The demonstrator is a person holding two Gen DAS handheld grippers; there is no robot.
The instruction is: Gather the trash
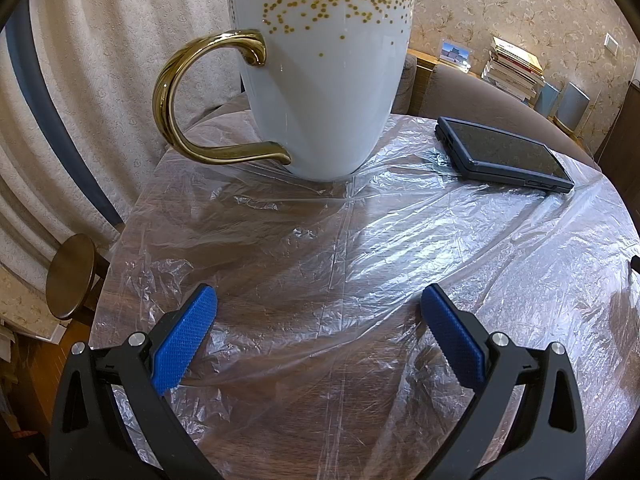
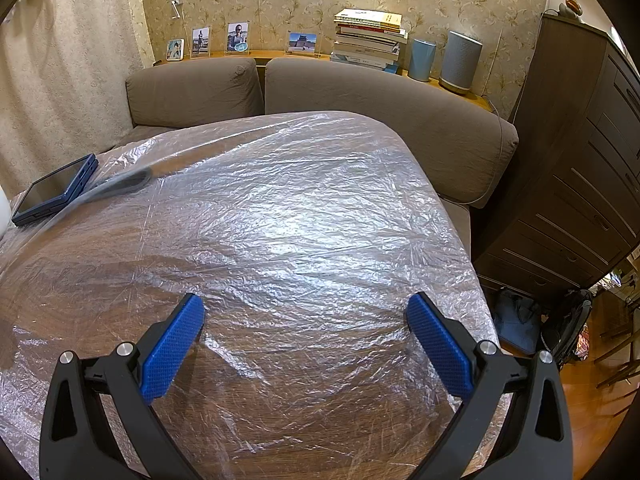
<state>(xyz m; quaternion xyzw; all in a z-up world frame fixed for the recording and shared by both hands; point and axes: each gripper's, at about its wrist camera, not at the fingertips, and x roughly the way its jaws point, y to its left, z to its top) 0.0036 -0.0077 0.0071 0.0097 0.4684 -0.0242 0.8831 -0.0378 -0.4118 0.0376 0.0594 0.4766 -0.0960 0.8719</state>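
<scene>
1. Trash here seems to be the thin clear plastic sheet (image 1: 360, 260) that covers the wooden table (image 1: 120, 264); I judge so because no other waste shows in either view. It lies spread flat and wrinkled over nearly the whole top.
2. On the sheet stands a white mug (image 1: 320, 80) with a gold handle, and just beside the mug, toward the sofa (image 2: 360, 92), lies a dark blue device (image 1: 504, 152). Both press the sheet down.
3. The left gripper (image 1: 318, 300) is wide open and holds nothing; it hovers over the sheet, on the near side of the mug.
4. The right gripper (image 2: 306, 312) is also wide open and empty, well apart from the mug, above a bare part of the sheet.
5. My judgement: the collecting is not yet started. The sheet is not gathered, and the mug and the device probably must leave it first.
</scene>
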